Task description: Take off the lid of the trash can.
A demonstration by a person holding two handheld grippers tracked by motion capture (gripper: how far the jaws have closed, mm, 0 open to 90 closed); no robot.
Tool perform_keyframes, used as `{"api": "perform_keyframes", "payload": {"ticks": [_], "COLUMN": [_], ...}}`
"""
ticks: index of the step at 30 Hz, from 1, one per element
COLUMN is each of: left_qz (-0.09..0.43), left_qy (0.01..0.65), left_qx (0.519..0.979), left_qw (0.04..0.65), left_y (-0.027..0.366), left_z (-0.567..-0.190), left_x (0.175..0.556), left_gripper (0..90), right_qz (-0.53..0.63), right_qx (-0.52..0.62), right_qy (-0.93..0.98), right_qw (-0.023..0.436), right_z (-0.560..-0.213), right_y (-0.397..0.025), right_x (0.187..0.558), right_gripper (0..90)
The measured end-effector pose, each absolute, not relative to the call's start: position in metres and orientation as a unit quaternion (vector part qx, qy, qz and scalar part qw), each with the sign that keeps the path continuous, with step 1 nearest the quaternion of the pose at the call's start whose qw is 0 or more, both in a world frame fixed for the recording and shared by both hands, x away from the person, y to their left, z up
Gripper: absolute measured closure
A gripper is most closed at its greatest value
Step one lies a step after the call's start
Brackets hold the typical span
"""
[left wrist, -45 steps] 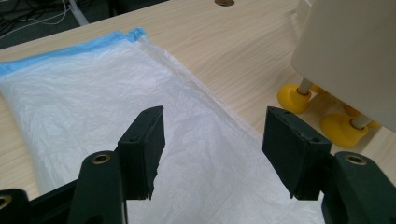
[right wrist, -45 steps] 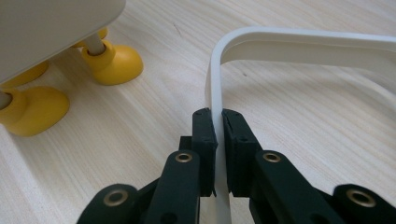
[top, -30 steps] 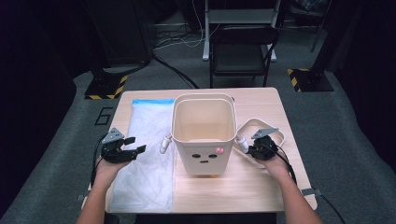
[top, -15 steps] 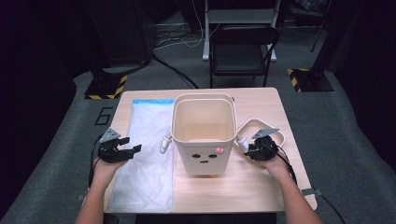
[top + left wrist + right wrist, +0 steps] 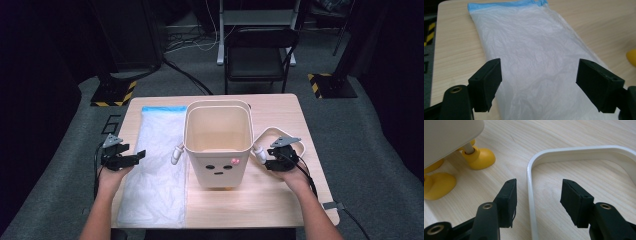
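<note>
The wooden tabletop (image 5: 280,195) runs wide under everything, with bare wood along its far edge, at its right corner and across the near strip in front of the bin. A flat white plastic bag (image 5: 157,170) with a blue far hem lies lengthwise on the left half, reaching from near the far edge to the near edge; its left side leaves a narrow margin of wood before the tabletop's left edge. The cream bin (image 5: 218,142), open-topped with a small face on its front wall, stands upright at the middle on yellow feet (image 5: 477,157), its left side just beside the bag's right edge. A white ring frame (image 5: 280,137) lies flat on the wood right of the bin, close to the right edge.

The left hand-held gripper (image 5: 131,159) hovers at the bag's left edge; in the left gripper view (image 5: 539,87) its jaws stand wide apart with crinkled plastic between them, gripping nothing. The right hand-held gripper (image 5: 262,156) sits between the bin's right wall and the ring frame; in the right gripper view (image 5: 537,202) its jaws are parted and straddle the frame's (image 5: 530,195) near rail without touching it, the left jaw outside the ring, the right jaw inside.
</note>
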State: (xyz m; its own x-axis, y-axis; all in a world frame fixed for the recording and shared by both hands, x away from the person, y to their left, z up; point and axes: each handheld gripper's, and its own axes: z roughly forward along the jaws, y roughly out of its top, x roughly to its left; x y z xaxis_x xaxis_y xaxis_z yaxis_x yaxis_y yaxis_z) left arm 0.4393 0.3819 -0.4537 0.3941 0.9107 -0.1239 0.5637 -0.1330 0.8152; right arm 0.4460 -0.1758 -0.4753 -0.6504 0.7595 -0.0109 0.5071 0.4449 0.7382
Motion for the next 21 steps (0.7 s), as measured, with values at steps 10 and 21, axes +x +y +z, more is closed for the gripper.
{"api": "perform_keyframes", "payload": {"ticks": [10,21], "left_qz": [0.226,0.212], "left_qy": [0.514,0.54], "left_qx": [0.722,0.725], "left_qw": [0.404,0.371], "left_y": [0.379,0.38], "left_z": [-0.475,-0.499], "left_x": [0.468,0.476], "left_gripper": [0.4,0.0], "right_qz": [0.367,0.361], "right_qx": [0.384,0.387], "right_qy": [0.827,0.828], "right_qw": [0.185,0.184], "right_z": [-0.473,-0.476], "right_y": [-0.178,-0.18], "right_x": [0.445,0.445], "right_gripper": [45.9,45.5]}}
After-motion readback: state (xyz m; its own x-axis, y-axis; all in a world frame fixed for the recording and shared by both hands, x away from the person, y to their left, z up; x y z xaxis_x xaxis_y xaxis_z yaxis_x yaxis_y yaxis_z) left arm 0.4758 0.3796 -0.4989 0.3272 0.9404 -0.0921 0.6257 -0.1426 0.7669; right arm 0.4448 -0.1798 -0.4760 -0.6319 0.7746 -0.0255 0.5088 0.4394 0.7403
